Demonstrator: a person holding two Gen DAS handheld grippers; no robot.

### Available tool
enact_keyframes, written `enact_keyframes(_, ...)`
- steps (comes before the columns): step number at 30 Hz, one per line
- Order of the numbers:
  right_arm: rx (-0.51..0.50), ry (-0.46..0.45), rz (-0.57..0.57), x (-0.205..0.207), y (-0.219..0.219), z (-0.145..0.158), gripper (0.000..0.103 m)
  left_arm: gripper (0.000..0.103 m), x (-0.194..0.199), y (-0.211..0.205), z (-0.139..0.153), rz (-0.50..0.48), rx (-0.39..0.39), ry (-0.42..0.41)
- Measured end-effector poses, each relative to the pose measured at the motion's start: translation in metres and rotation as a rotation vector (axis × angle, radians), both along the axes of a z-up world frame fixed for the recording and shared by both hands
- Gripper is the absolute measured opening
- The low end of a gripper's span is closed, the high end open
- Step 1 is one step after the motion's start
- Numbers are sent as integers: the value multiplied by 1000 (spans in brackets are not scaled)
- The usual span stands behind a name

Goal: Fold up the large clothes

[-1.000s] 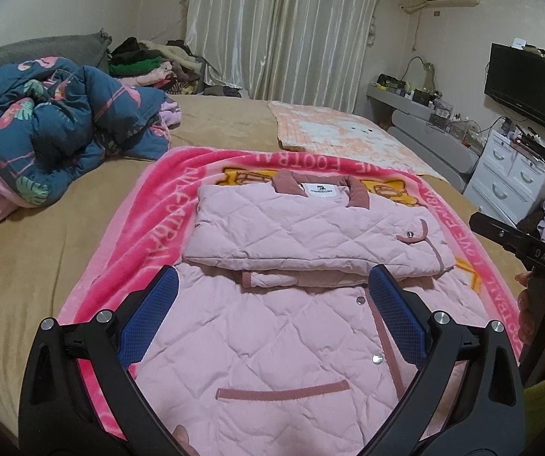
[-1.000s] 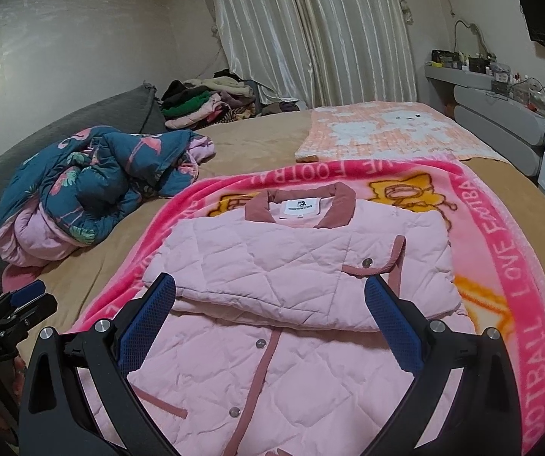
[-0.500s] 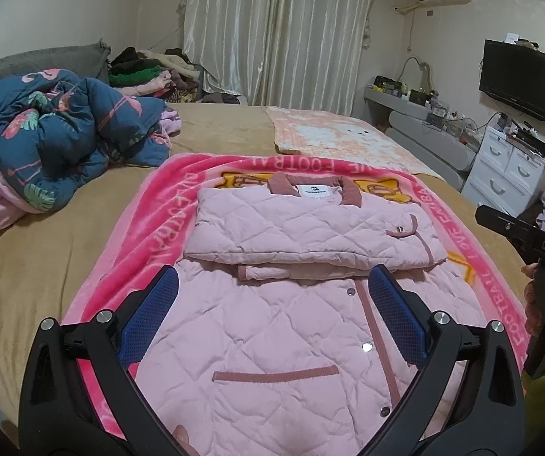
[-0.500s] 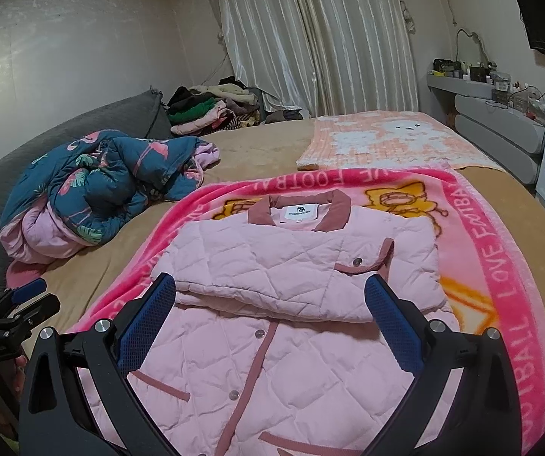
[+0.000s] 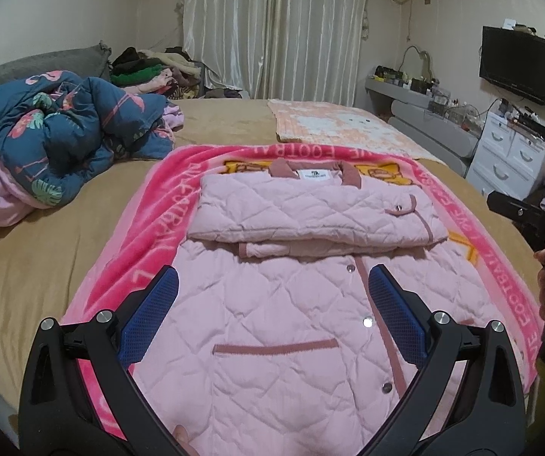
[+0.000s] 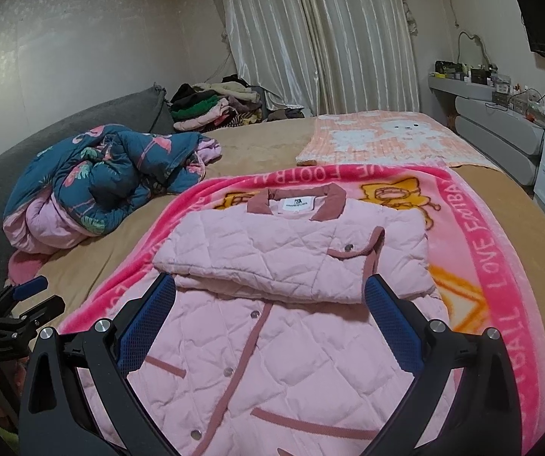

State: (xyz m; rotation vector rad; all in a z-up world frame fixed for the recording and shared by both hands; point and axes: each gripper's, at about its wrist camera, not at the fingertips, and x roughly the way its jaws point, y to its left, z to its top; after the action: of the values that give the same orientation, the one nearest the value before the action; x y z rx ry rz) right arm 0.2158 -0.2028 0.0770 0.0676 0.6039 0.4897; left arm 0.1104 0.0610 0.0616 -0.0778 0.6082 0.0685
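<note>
Left gripper (image 5: 270, 298): blue-padded fingers spread wide, nothing between them, hovering over the lower half of the pink quilted jacket (image 5: 302, 304). Compared with a second ago it has drawn back toward the near edge of the bed (image 5: 44, 266), so more of the jacket's hem and pocket trim shows.

Right gripper (image 6: 270, 300): likewise spread wide and empty, above the jacket's near part; it too has pulled back and sits higher than before. It also appears at the right margin of the left wrist view, gripped by a hand (image 5: 544, 277).

Jacket: lies front-up on the pink blanket (image 6: 500, 266), near the bed's near edge, collar (darker pink, white label inside) pointing toward the far edge. Sleeves folded across the chest as one thick band; that arrangement is unchanged.

Blanket: spread flat on the tan bed cover, lettered border visible.

Blue flamingo-print quilt (image 6: 109, 178): bunched at the bed's left side, well apart from the jacket.
</note>
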Motion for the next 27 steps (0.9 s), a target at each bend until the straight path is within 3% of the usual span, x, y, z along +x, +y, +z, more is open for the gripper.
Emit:
enact_keyframes(18,-68,67,-10,-22,-27,-35,99,94,-24,15,-49,82,27,127)
enact_keyframes(27,-77,87,-1,-25,-29,-44,99,94,-36,40,-74,145,-5,197)
